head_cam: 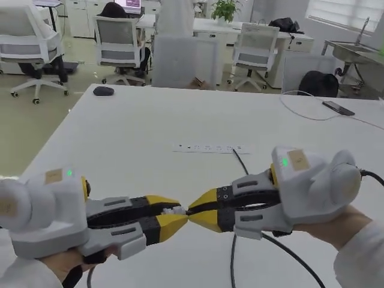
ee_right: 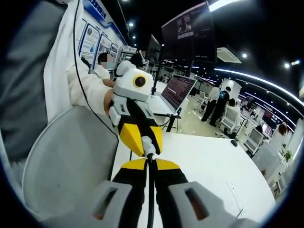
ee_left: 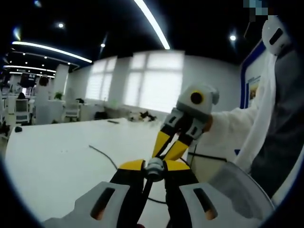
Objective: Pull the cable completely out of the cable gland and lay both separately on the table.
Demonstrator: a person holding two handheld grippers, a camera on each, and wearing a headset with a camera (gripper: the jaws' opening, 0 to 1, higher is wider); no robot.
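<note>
Bottom centre, left gripper (head_cam: 180, 212) fingers clamp the cable gland (head_cam: 174, 210), right gripper (head_cam: 192, 214) fingers clamp the cable (ee_right: 151, 190), tips nearly touching; wide worktop (head_cam: 150, 120) spreads above, its edges well clear of both.

Table (head_cam: 150, 114) was plain white, cable (ee_right: 151, 204) black, gland (head_cam: 175, 210) pale grey, left gripper (head_cam: 180, 219) and right gripper (head_cam: 193, 216) white with black-and-yellow jaws.
</note>
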